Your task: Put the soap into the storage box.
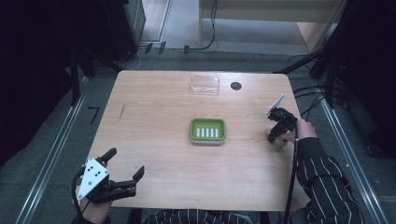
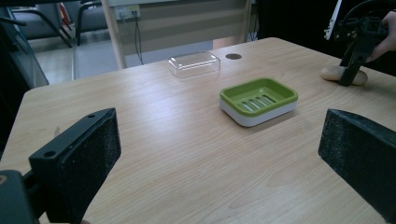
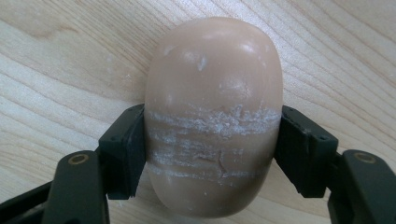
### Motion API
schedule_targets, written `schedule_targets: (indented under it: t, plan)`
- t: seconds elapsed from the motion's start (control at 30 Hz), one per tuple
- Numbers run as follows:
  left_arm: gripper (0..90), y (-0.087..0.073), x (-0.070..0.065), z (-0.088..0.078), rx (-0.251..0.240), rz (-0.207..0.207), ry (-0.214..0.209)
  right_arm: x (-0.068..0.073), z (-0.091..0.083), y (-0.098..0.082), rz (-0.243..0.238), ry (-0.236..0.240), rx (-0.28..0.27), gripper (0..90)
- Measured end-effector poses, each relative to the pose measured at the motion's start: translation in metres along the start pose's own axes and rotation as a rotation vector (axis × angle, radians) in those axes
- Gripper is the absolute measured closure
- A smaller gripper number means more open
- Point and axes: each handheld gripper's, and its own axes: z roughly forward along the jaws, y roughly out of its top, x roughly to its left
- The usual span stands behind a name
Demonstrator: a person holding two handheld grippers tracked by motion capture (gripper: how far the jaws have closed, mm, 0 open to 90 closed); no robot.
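The right gripper [image 3: 212, 154] clamps a beige oval soap bar [image 3: 215, 112] between its jaws, while the left gripper [image 2: 219, 154] gapes wide, well apart from it.

Dark pinstriped sleeve [image 1: 322, 172], black fingers [image 2: 81, 158], grey plate [image 1: 92, 176].

Green soap dish [image 1: 208, 130] mid-table, clear lid [image 1: 205, 85] at far edge: sole obstacles. Bare tabletop [image 1: 154, 154] between them and around both.
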Motion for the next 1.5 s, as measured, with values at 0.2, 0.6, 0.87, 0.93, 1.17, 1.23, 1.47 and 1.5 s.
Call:
schedule_targets:
  t: [0.2,0.6,0.87,0.93,1.17,1.23,1.47,1.5]
  plan:
    - [0.0,0.000,0.000,0.000,-0.001,0.000,-0.003,-0.001,0.001,-0.001,0.015,0.007,-0.003,33.1]
    - [0.0,0.000,0.000,0.000,-0.001,0.000,0.000,-0.001,0.001,-0.001,0.005,0.015,0.003,33.5]
    - [0.0,0.000,0.000,0.000,0.002,0.004,0.000,0.000,-0.006,-0.002,-0.028,0.006,-0.007,33.6]
    - [0.0,0.000,0.000,0.000,0.000,0.002,0.001,0.002,-0.007,-0.001,-0.040,0.002,-0.012,33.6]
    - [0.0,0.000,0.000,0.000,0.000,0.002,0.000,0.010,-0.013,0.001,-0.076,-0.008,-0.021,33.6]
    - [0.0,0.000,0.000,0.000,-0.001,0.001,0.001,0.014,-0.015,0.002,-0.091,-0.013,-0.021,33.5]
    - [0.0,0.000,0.000,-0.001,-0.003,0.000,0.002,0.024,-0.023,0.006,-0.127,-0.016,-0.036,33.6]
    - [0.0,0.000,0.000,-0.001,-0.002,-0.001,0.002,0.025,-0.024,0.007,-0.133,-0.016,-0.041,33.6]
